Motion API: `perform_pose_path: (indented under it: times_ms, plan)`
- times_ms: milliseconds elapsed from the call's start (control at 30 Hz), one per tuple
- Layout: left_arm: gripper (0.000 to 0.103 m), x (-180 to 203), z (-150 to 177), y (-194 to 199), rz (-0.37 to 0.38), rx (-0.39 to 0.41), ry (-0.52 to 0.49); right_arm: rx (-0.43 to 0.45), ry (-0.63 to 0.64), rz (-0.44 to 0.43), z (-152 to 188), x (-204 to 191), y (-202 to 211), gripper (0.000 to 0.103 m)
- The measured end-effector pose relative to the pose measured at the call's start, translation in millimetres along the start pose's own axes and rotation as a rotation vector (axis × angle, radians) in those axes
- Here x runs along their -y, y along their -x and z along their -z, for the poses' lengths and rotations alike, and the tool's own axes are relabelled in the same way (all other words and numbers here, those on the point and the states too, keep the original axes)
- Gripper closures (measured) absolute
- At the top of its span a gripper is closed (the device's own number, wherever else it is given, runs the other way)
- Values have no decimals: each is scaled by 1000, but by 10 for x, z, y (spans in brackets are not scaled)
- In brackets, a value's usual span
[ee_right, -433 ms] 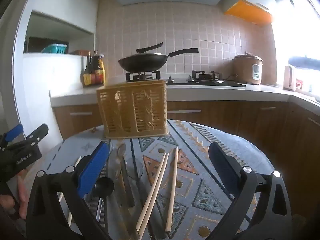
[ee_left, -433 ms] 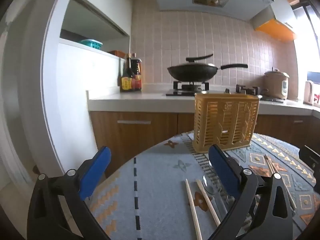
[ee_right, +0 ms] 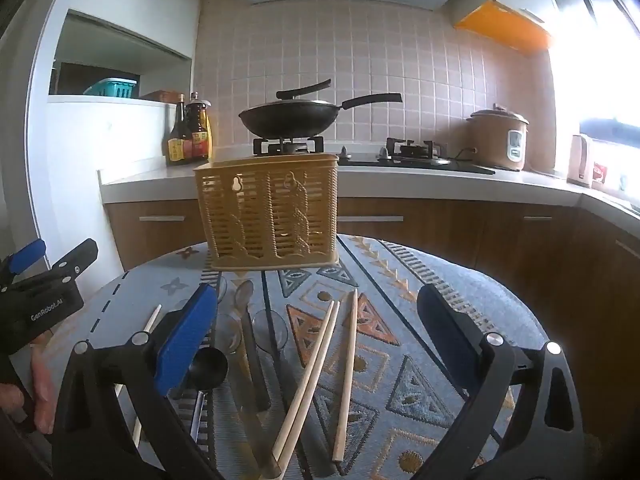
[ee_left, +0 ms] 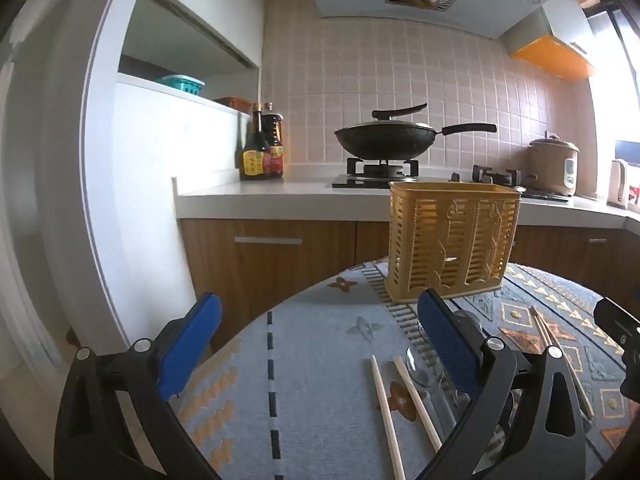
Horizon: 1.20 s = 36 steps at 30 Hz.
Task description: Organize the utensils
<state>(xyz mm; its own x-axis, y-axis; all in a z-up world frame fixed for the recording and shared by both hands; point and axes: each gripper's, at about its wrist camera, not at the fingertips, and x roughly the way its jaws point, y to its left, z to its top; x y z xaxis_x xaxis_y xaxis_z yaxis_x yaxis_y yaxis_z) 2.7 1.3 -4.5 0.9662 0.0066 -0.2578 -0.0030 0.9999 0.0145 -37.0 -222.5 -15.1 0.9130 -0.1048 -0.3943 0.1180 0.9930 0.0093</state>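
Note:
A yellow slatted utensil basket (ee_right: 270, 210) stands upright at the far side of the round table; it also shows in the left wrist view (ee_left: 452, 240). In front of it lie wooden chopsticks (ee_right: 316, 364), a clear spoon (ee_right: 243, 294) and a black ladle (ee_right: 206, 368). My right gripper (ee_right: 318, 336) is open and empty, low over these utensils. My left gripper (ee_left: 320, 344) is open and empty, over the table's left part, with two chopsticks (ee_left: 400, 400) beside its right finger. The left gripper also shows at the left edge of the right wrist view (ee_right: 44, 280).
The table carries a blue patterned cloth (ee_right: 400, 360). Behind it runs a kitchen counter (ee_left: 280, 196) with sauce bottles (ee_left: 262, 148), a black wok (ee_left: 384, 140) on the stove and a rice cooker (ee_right: 498, 140). Wooden cabinets stand under the counter.
Both grippers have barely moved. The utensils and the basket lie as before.

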Motion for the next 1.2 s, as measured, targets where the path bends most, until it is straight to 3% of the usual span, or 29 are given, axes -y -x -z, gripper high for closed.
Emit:
perform_pose_path:
  times_ms: [1200]
  plan:
    - [8,46,56,13,-9,2,-8,0,38,-15,23,-58,43,7]
